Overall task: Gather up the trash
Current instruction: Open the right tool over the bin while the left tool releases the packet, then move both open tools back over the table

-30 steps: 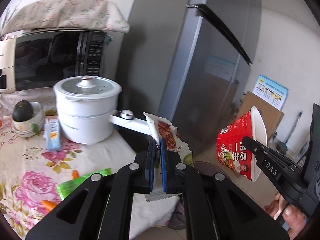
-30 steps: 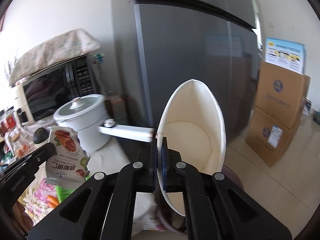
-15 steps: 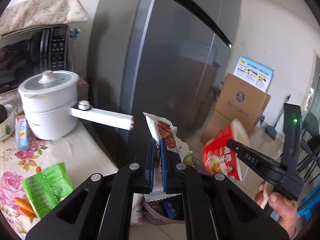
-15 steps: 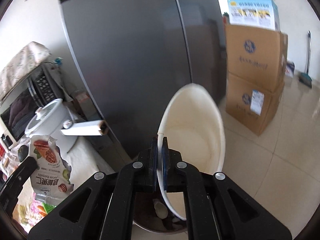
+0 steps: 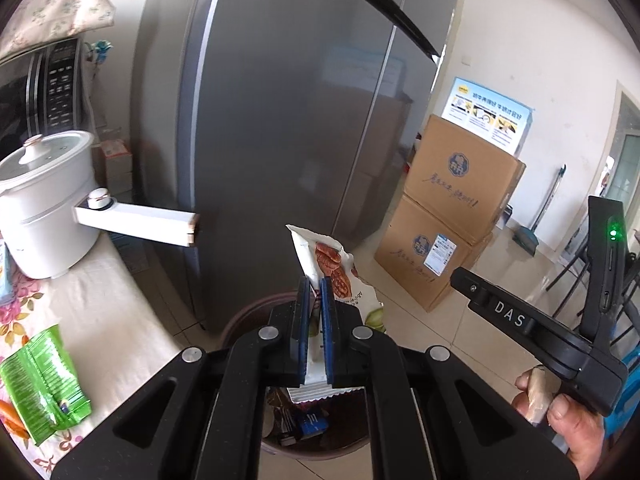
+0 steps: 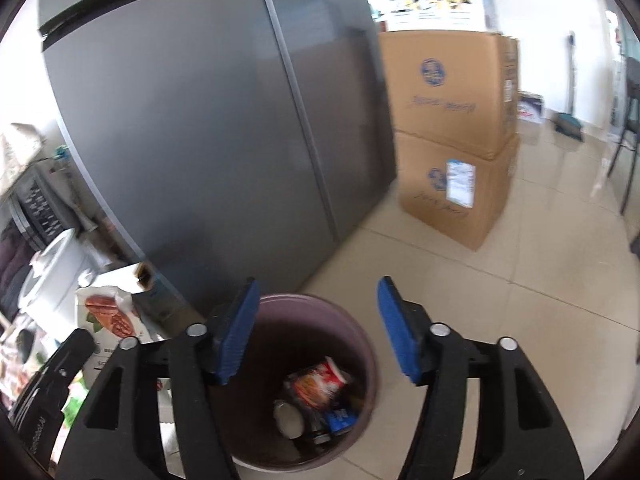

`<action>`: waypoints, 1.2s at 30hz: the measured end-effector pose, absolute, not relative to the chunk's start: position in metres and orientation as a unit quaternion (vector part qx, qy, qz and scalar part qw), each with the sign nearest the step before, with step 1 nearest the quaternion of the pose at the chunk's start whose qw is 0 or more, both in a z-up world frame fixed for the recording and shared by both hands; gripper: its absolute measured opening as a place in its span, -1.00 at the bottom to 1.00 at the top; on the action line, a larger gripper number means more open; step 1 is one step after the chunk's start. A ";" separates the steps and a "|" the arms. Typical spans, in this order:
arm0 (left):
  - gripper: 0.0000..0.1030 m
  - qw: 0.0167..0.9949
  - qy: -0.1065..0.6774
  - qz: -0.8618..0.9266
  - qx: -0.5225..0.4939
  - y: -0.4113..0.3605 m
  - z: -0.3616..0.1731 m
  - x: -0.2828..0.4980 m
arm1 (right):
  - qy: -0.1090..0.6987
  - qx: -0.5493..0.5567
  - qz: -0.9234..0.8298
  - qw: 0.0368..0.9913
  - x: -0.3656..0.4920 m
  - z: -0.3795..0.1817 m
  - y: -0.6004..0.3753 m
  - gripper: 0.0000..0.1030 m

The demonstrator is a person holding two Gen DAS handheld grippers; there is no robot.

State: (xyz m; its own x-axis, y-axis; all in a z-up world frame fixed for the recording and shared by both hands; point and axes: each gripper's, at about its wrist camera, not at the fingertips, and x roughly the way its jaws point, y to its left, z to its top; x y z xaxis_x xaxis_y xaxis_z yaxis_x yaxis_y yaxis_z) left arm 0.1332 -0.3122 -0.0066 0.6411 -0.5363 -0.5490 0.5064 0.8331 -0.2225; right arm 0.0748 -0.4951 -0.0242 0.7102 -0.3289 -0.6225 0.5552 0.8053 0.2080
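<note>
My left gripper [image 5: 314,280] is shut on a white nut snack bag [image 5: 332,268] and holds it above the purple trash bin [image 5: 248,316]. The bag also shows at the left of the right wrist view [image 6: 106,316]. My right gripper [image 6: 314,328] is open and empty, right over the bin [image 6: 360,336]. The red noodle cup [image 6: 320,384] lies inside the bin with other trash. The right gripper's body shows at the right of the left wrist view [image 5: 520,320].
A grey fridge [image 5: 300,120] stands behind the bin. Stacked cardboard boxes [image 6: 452,128] stand to its right on the tiled floor. On the table [image 5: 100,320] at left are a white pot [image 5: 44,200] with a long handle and a green packet [image 5: 40,384].
Both grippers swung right from the table to the bin. My right gripper opened and the red noodle cup dropped into the bin. The left still holds the snack bag.
</note>
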 end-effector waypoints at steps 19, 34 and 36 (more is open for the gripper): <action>0.07 0.912 0.336 -0.233 -0.025 -0.320 -0.022 0.155 | 0.285 0.144 -0.348 0.881 0.067 -0.023 -0.493 0.82; 0.45 0.930 0.338 -0.129 -0.065 -0.204 -0.025 0.172 | 0.293 0.092 -0.275 0.911 0.108 -0.014 -0.396 0.86; 0.45 0.930 0.341 -0.119 -0.071 -0.187 -0.028 0.177 | 0.296 0.079 -0.260 0.916 0.117 -0.014 -0.376 0.86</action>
State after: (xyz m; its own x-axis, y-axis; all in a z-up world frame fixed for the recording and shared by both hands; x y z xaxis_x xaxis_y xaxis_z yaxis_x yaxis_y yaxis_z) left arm 0.1766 -0.1868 -0.0285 0.7391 -0.2702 -0.6170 0.1731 0.9614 -0.2137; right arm 0.1173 -0.3763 -0.0144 0.6896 -0.4295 -0.5831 0.5235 0.8520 -0.0084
